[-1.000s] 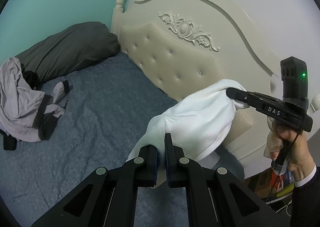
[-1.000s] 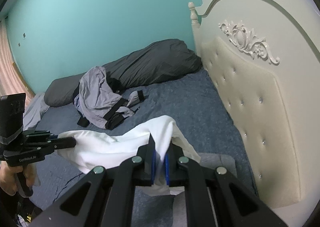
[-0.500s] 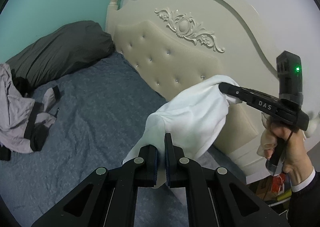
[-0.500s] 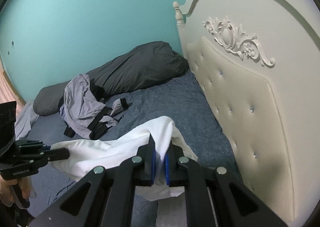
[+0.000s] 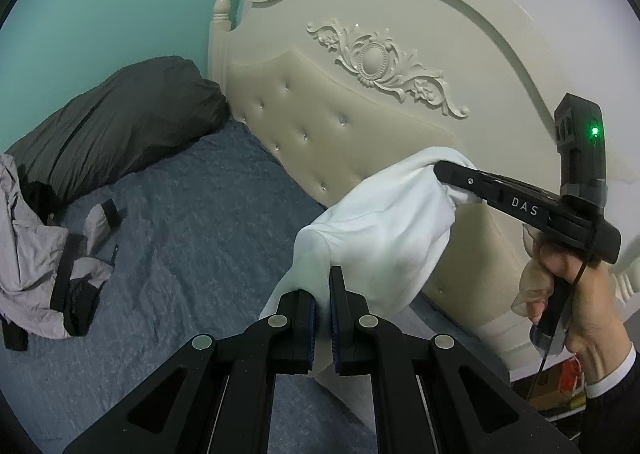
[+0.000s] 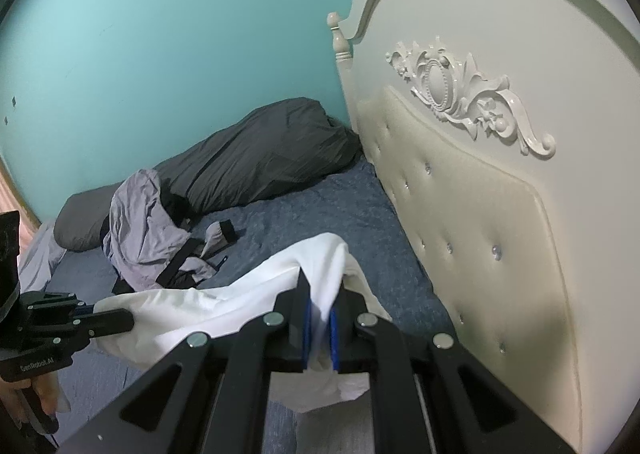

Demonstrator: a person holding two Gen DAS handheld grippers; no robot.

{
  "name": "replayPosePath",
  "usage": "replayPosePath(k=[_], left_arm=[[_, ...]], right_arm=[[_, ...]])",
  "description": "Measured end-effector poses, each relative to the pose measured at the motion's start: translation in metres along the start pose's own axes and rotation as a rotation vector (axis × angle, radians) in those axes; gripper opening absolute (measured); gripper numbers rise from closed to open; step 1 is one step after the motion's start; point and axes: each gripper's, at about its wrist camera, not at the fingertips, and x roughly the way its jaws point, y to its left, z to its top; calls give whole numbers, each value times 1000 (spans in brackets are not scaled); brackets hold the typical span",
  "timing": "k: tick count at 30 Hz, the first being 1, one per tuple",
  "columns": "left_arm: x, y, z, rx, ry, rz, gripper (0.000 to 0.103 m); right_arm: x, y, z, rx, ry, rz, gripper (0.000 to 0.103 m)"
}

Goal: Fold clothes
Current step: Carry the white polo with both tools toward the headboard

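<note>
A white garment (image 5: 380, 238) hangs stretched in the air between my two grippers, above the blue-grey bed (image 5: 180, 234). My left gripper (image 5: 322, 286) is shut on one bunched end of it, with cloth spilling down past its fingers. In the same view my right gripper (image 5: 444, 171), held by a hand (image 5: 560, 286), is shut on the other end near the headboard. The right wrist view shows my right gripper (image 6: 322, 290) clamped on the white garment (image 6: 224, 306). There my left gripper (image 6: 128, 320) pinches the far end at the left.
A crumpled lilac-grey garment with black bands (image 5: 32, 254) (image 6: 148, 238) lies on the bed. Behind it a dark grey pillow (image 5: 120, 125) rests against the teal wall. The cream tufted headboard (image 6: 480, 213) rises close on the right. Boxes and cables sit on the floor (image 5: 560, 386).
Both grippers have carried the white garment sideways along the bed toward the headboard, which now looms larger. Both grips on the cloth are unchanged.
</note>
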Motion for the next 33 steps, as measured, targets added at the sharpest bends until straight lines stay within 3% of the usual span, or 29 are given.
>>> replayPosePath(k=[16, 21, 33], left_arm=[[37, -11, 23, 2, -15, 8, 6], [59, -22, -5, 15, 41, -14, 6], [67, -60, -112, 8, 156, -106, 6]], right_arm=[[23, -31, 11, 17, -28, -24, 6], [32, -48, -13, 30, 15, -35, 6], [10, -82, -115, 47, 159, -15, 6]])
